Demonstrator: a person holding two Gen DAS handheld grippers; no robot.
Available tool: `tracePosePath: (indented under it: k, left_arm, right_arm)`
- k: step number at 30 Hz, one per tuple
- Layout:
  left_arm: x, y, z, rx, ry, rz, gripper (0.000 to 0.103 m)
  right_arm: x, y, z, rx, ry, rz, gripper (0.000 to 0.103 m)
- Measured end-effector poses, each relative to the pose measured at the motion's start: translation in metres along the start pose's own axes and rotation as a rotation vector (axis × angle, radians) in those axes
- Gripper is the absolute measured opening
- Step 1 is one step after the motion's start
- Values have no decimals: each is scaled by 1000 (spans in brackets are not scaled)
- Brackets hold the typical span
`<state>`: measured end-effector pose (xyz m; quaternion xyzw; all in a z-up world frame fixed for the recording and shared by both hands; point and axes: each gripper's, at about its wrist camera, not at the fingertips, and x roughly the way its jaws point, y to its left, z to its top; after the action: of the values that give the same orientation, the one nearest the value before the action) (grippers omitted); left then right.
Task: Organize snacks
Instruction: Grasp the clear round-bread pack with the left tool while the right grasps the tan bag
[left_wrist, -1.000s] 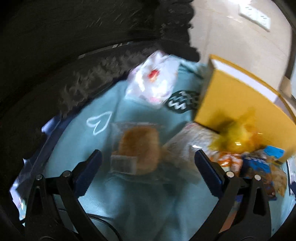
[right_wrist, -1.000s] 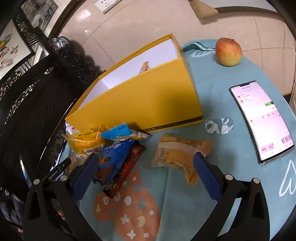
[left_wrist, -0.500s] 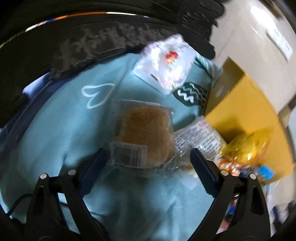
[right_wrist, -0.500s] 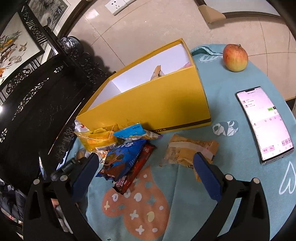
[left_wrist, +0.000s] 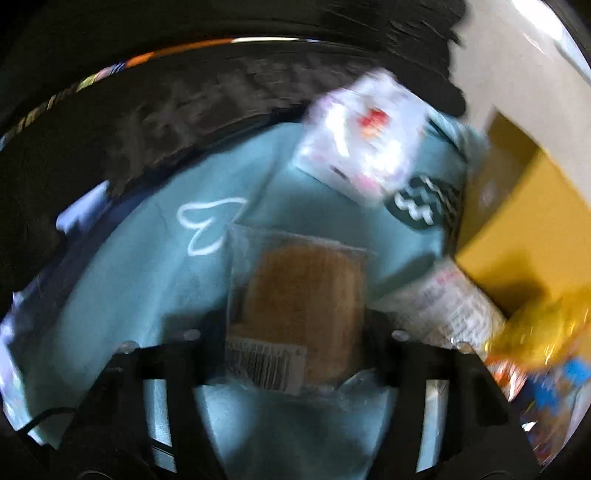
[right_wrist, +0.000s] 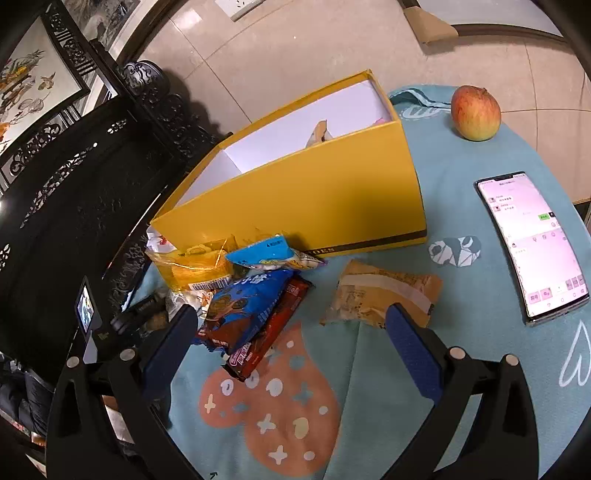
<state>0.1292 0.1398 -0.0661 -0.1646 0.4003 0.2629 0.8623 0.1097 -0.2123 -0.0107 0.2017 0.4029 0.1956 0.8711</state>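
- The clear-wrapped bread packet lies on the teal cloth of the worktop, barcode label toward the camera, and the left claw is clenched on it, one finger pressed against each side of the wrapper (the view is smeared by blur, so finer detail is lost).
- Beyond the bread, a white packet with a red mark sits near the far edge of the cloth, and a white printed wrapper lies just to the right of the bread.
- The yellow box stands open on the worktop with a snack tip showing over its near wall; in the left wrist view it is at the right edge.
- Against the box's near wall lies a heap: a yellow bag, a light blue packet, a dark blue cookie bag and a dark red bar under it.
- A tan wrapped snack lies apart from the heap, right of it.
- The right claw hangs released above the cloth, its blue fingers spread wide and holding nothing.
- An apple and a lit phone lie farther right.
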Motion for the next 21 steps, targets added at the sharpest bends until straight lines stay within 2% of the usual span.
tracePosePath:
  k: [2,5,12,16,21]
  left_arm:
    - [-8,-10,-8,76,-4,-14,52]
    - [-29,-17,-24,105,10,-96,51]
    - [-116,-32,-28,204,-169,-213,52]
    - [-133,-61,-26,282,-209,-317,52]
    - [-128,-102,-31,372,-182,-440,52]
  right_arm:
    - [-1,0,0,2,-1,1,102]
    - [-3,1,0,-2,-9,-2,102]
    - [-1,-3,1,15,-3,-15,102]
    - [-1,-10,3,48,-17,-36,102]
    - [-7,-29,11,98,-76,-89,102]
